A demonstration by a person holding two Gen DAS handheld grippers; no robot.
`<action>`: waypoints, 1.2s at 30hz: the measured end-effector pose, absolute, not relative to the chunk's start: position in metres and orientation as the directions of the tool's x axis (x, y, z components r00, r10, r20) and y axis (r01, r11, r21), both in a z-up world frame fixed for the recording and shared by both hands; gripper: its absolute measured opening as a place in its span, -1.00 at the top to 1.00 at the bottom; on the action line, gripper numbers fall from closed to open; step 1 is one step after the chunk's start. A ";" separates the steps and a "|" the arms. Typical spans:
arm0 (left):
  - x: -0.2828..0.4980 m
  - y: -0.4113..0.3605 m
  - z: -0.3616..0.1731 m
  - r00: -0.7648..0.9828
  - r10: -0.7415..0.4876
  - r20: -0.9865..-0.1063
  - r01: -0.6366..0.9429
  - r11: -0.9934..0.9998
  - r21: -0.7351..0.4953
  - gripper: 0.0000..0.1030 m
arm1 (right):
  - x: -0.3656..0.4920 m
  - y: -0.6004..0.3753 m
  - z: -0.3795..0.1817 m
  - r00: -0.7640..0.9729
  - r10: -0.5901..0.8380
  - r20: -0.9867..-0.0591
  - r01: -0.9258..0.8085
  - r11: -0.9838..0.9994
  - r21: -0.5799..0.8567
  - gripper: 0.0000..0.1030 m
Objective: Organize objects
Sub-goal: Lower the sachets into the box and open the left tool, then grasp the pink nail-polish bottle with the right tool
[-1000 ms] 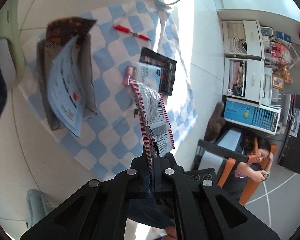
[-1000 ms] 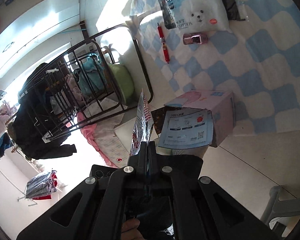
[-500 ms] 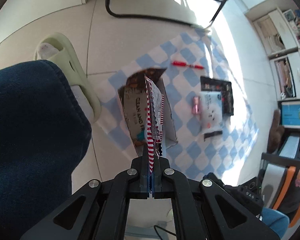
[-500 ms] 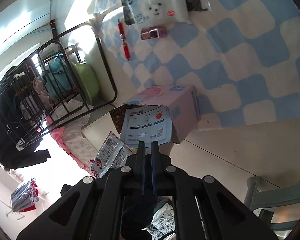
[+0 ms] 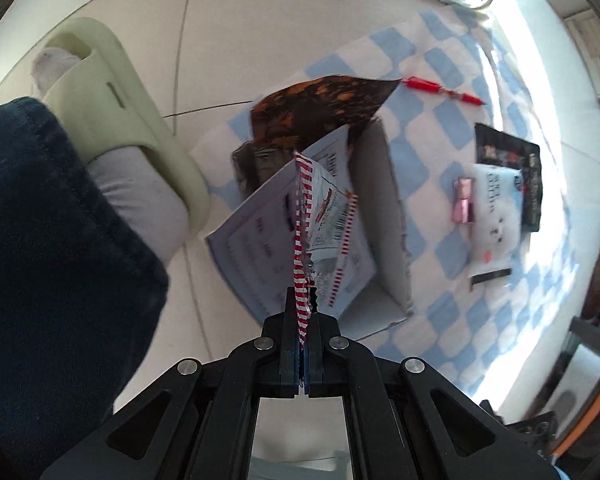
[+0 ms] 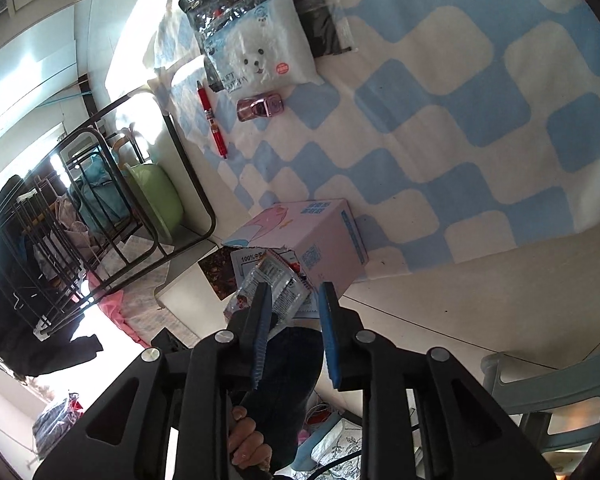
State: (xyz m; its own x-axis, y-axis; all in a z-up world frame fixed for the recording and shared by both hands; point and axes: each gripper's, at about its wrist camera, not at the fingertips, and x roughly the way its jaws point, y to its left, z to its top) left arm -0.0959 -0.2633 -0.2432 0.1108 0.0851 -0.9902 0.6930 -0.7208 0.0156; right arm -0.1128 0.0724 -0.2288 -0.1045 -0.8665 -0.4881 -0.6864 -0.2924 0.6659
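The left gripper (image 5: 303, 320) points straight down, its two black fingers pressed flat together with no gap, pinching the top edge of the red-and-white striped snack packet (image 5: 320, 236) that hangs below it. Beside it in the left wrist view sits the person's leg in a dark blue trouser leg (image 5: 48, 264), the grey-socked foot (image 5: 140, 196) in a pale green slipper (image 5: 112, 112). The right gripper (image 6: 294, 300) angles gently downward and its jaws are opening, blue pads (image 6: 331, 332) apart, nothing pressed between them. Under its frame, the person's hand (image 6: 246, 440) curls around the handle, fingertips showing.
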 end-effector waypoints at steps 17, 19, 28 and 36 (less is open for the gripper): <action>-0.073 -0.280 -0.193 -0.066 0.188 -0.980 0.782 -0.600 -0.168 -0.52 | -0.186 0.034 -0.271 0.121 -0.742 -0.659 -0.643 -0.564 0.518 -0.54; -0.075 -0.281 -0.186 -0.085 0.187 -0.979 0.772 -0.608 -0.184 -0.52 | -0.206 0.023 -0.273 0.098 -0.702 -0.705 -0.656 -0.578 0.484 -0.54; -0.079 -0.295 -0.152 -0.108 0.150 -0.983 0.712 -0.678 -0.182 -0.52 | -0.276 -0.039 -0.285 0.042 -0.514 -0.857 -0.656 -0.661 0.365 -0.78; -0.063 -0.319 -0.146 -0.123 0.225 -0.967 0.741 -0.627 -0.240 -0.52 | -0.300 -0.044 -0.309 0.101 -0.425 -0.899 -0.636 -0.723 0.271 -0.61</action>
